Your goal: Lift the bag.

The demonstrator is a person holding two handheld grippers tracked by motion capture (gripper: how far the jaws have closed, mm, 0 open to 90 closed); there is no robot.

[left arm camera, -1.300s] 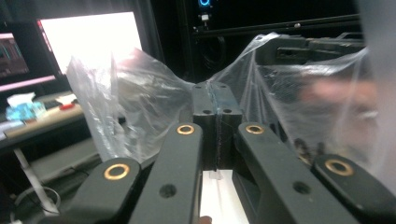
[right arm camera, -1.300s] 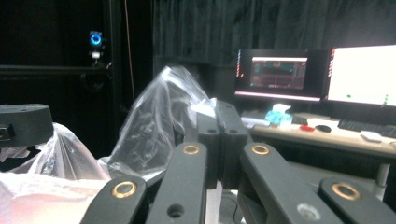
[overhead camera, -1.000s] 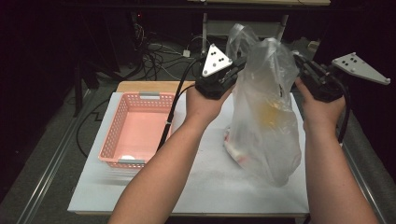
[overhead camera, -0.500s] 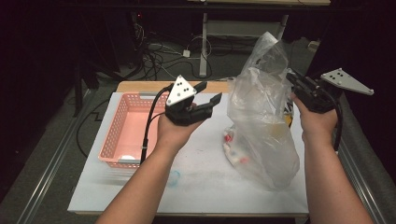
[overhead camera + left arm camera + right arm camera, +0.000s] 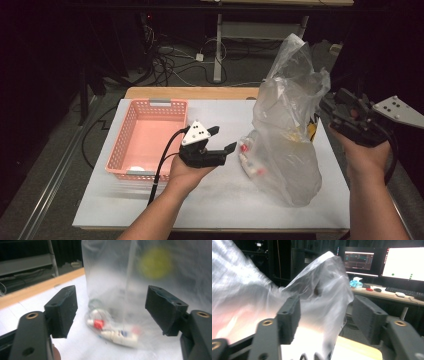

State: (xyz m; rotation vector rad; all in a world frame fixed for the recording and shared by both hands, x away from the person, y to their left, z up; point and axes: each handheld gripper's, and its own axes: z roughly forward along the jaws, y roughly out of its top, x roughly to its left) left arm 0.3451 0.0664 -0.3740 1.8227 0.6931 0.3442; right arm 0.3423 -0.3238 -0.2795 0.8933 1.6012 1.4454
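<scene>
Basket (image 5: 145, 137) left on table (image 5: 220, 200), bag (image 5: 287, 140) right, perhaps tubes (image 5: 117, 336) inside

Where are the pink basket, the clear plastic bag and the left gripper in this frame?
pink basket (image 5: 131, 123): high view, on its left side wall.
clear plastic bag (image 5: 292, 150): high view, on the bag's middle front.
left gripper (image 5: 221, 139): high view, midway between its two open fingertips.

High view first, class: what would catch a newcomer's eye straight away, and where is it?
A tall clear plastic bag stands right of centre on the white table, with small items and something yellow inside. A pink basket sits to its left. The left gripper, jaws open, points at the bag's base.
</scene>
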